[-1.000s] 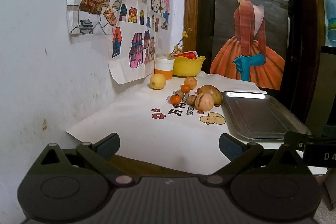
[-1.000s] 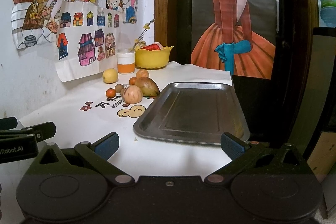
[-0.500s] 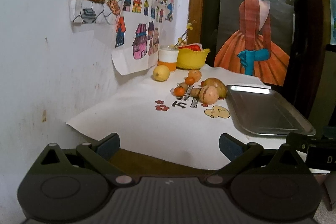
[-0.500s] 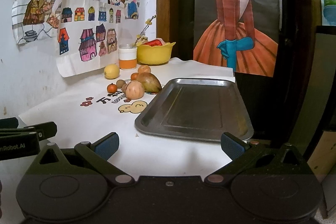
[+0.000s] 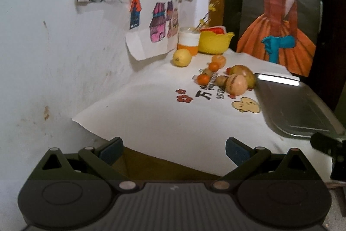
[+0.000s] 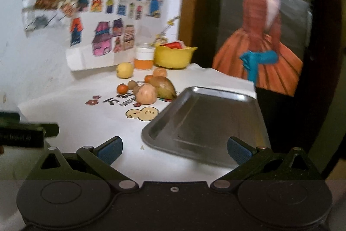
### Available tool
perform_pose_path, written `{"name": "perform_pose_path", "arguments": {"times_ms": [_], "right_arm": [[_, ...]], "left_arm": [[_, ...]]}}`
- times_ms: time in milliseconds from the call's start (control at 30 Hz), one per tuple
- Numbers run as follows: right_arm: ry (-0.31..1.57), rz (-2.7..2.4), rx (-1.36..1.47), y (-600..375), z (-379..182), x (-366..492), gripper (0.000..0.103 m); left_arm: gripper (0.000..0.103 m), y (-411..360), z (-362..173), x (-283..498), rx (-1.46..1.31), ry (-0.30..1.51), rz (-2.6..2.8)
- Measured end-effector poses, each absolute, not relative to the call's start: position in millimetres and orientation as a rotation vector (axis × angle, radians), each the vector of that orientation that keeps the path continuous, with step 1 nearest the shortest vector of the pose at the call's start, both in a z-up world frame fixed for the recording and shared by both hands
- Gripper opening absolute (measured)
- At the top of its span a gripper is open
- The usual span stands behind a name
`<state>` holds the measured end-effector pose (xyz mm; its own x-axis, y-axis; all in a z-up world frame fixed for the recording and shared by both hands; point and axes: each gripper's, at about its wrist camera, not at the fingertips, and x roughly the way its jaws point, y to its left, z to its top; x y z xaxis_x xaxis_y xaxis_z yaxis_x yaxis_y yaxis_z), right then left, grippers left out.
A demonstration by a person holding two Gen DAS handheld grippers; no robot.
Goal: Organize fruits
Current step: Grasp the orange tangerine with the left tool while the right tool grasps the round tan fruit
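- The metal tray (image 6: 207, 122) fills the lower centre-right of my right view, bare, lying just beside the fruit pile; one of my grippers could clip its near rim on the way in and shove it.
- My right gripper (image 6: 174, 147) is spread wide and holds nothing, low in the frame; my left gripper (image 5: 174, 148) is likewise spread and bare.
- The mango (image 6: 165, 88) sits mid-frame, touching the round peach-coloured fruit (image 6: 146, 94); pulling one could roll the other.
- The lemon (image 5: 182, 57) lies apart, upper centre.
- The small oranges (image 5: 203, 79) are tight together, so my wide jaws may catch two.
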<state>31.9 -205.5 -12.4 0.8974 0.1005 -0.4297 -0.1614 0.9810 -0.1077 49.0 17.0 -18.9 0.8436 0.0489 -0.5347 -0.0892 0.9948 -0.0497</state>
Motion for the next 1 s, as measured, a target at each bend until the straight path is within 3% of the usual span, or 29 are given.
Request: {"name": "perform_pose_path", "arguments": {"times_ms": [333,633,1000], "right_arm": [[0.491,0.276,-0.082,-212.2,-17.0,75.5,0.103],[0.383,0.392,-0.123,-207.2,-2.1,106.8,0.103],[0.481,0.454,-0.166,-190.8,-3.7,166.6,0.103]], "left_arm": [[0.103,35.1,-11.2,104.9,-0.142,0.602,0.006],[0.103,25.4,-2.2,169.3,-0.093,0.601,-0.084],[0.103,26.5,-12.6,243.8,-0.139,0.655,-0.161]]}}
